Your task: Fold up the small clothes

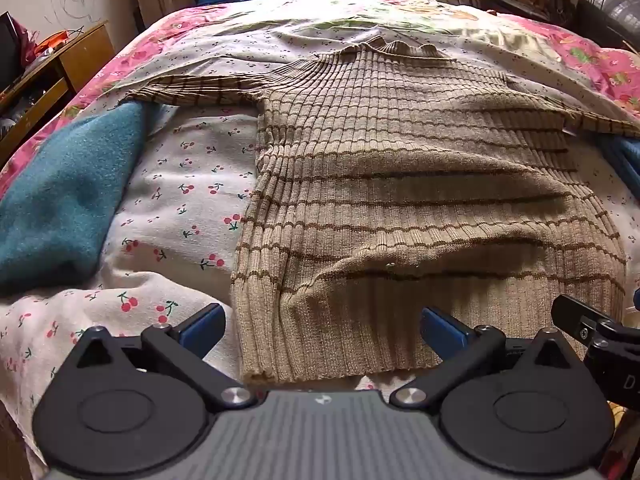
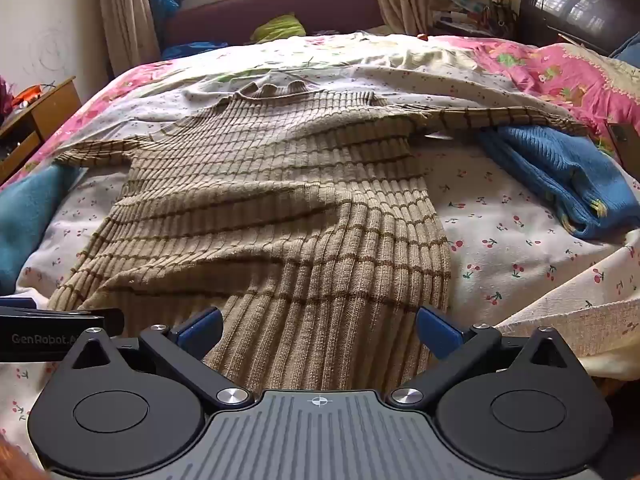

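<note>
A tan ribbed sweater (image 1: 400,184) with thin brown stripes lies spread flat on the bed, collar far, hem near, both sleeves stretched sideways. In the right wrist view the same sweater (image 2: 280,208) fills the middle. My left gripper (image 1: 322,330) hangs open over the hem's left part, nothing between its blue pads (image 1: 202,326). My right gripper (image 2: 318,330) is open above the hem's right part, its pads (image 2: 438,332) apart from the cloth. The other gripper shows at the right edge (image 1: 592,328) and at the left edge (image 2: 60,332).
A white cherry-print sheet (image 1: 180,184) covers the bed over a pink floral quilt (image 2: 540,68). A teal cloth (image 1: 60,200) lies left of the sweater, a folded blue knit (image 2: 560,172) to the right. A wooden desk (image 1: 48,76) stands far left, a headboard (image 2: 280,4) behind.
</note>
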`<state>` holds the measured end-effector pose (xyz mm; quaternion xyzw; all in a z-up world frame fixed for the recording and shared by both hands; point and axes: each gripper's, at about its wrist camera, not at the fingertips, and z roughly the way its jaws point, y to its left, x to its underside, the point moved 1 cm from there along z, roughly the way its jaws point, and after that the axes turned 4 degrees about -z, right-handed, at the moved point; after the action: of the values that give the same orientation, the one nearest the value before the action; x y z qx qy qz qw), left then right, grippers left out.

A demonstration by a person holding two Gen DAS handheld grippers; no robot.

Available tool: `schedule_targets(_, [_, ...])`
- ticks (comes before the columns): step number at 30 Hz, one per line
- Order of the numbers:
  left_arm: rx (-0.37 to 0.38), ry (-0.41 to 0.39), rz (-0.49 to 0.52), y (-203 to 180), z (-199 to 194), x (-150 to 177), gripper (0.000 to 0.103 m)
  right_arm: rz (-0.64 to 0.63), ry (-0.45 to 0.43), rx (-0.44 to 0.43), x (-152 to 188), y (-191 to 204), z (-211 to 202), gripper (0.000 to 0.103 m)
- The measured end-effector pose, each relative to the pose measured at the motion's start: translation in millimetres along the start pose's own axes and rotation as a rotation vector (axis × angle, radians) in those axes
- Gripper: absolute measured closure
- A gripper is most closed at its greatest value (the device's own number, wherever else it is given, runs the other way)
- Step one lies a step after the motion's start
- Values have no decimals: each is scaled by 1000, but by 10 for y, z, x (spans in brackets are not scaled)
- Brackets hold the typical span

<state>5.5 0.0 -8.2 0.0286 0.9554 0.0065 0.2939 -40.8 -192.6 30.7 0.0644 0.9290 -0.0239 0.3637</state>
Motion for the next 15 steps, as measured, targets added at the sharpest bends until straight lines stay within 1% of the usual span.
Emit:
schedule_targets(2, [2, -2, -3, 1, 1, 1, 0, 10, 4, -11, 1, -4, 1, 0])
schedule_targets(15, [21, 18, -22, -42, -19, 51, 0, -2, 6, -8, 12, 24, 12, 0])
